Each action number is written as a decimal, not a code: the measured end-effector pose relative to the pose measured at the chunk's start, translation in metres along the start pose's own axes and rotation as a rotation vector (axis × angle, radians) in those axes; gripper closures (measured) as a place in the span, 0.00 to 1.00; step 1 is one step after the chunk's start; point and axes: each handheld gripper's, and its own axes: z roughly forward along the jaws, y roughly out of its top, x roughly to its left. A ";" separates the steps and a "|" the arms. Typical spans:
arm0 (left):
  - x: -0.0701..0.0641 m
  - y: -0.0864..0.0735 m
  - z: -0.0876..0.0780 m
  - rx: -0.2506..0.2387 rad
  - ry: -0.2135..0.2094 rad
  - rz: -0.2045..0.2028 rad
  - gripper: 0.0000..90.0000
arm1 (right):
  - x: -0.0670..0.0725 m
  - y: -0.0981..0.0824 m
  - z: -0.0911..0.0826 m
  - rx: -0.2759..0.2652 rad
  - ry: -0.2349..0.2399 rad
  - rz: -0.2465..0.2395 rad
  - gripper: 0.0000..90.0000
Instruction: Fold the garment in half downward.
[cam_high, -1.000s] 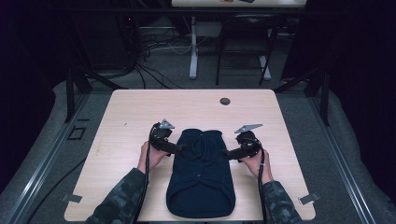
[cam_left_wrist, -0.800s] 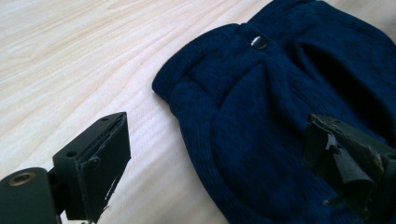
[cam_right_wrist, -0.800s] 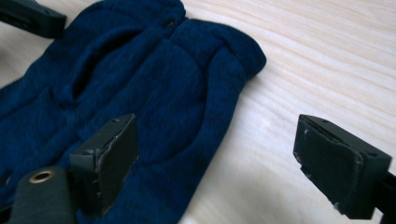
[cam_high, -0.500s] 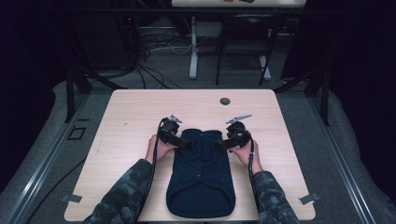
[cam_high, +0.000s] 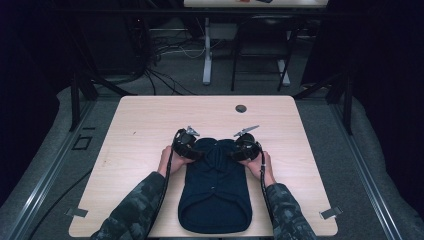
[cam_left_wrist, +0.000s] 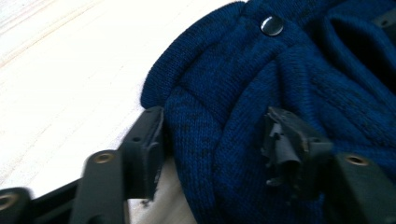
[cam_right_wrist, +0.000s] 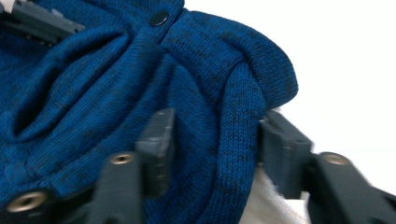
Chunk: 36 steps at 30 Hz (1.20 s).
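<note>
A dark blue knitted sweater (cam_high: 215, 192) lies folded on the near middle of the light wooden worktop (cam_high: 150, 125), its hem toward the person and its shoulders toward the far side. The left gripper (cam_high: 192, 150) sits at the sweater's left shoulder and the right gripper (cam_high: 240, 151) at its right shoulder, each held by a hand in a camouflage sleeve (cam_high: 132, 212).

In the left gripper view the fingers (cam_left_wrist: 149, 140) have just been closing and now pinch a bunched fold of the knit beside the ribbed collar, near a dark button (cam_left_wrist: 272, 24). In the right gripper view the fingers (cam_right_wrist: 156, 144) have likewise been closing and pinch a raised fold of the shoulder.

A small round grommet (cam_high: 241, 108) sits in the worktop toward the far edge, well apart from the sweater.
</note>
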 end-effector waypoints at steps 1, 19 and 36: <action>-0.001 -0.001 0.000 -0.005 -0.004 0.000 0.52 | 0.001 -0.001 0.000 -0.008 0.001 -0.014 0.65; -0.006 0.000 -0.014 -0.054 -0.039 0.011 0.76 | 0.021 -0.002 -0.026 -0.104 -0.069 -0.120 0.79; -0.014 0.005 -0.031 -0.122 -0.031 0.060 0.78 | 0.025 -0.005 -0.044 -0.143 -0.085 -0.138 0.77</action>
